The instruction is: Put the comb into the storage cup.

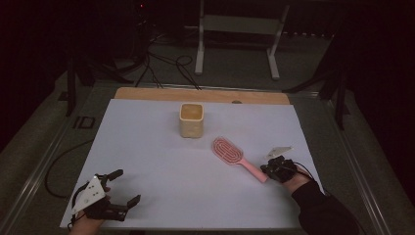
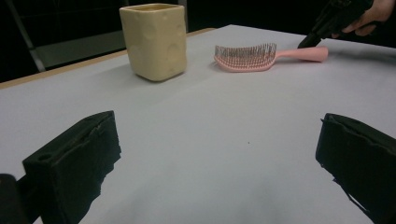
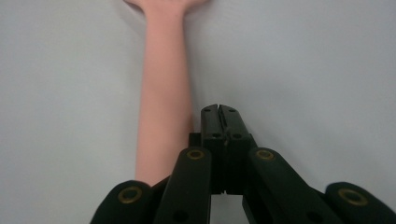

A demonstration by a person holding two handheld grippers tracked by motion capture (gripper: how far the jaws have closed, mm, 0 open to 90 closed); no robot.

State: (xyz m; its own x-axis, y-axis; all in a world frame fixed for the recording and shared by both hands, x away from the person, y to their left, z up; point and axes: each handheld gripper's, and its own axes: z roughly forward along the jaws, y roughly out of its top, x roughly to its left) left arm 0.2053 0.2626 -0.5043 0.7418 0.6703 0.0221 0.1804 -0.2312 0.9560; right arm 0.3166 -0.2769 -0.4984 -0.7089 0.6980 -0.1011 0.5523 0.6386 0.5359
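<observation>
Dim room, dark bkgd; white table sheet evenly lit, soft shadows; close tongs slightly blurred.

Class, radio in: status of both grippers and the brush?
Left gripper open, empty. Right gripper shut beside pink hairbrush handle, not gripping. Cup behind, clear.

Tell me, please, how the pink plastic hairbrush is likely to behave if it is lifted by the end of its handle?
The pink plastic hairbrush looks rigid, so it should probably lift in one piece. Its wide bristled head sits far from the handle end, so it may droop or pivot in a grip there. The smooth, rounded handle could slip; the right gripper, jaws together, sits beside it.
</observation>
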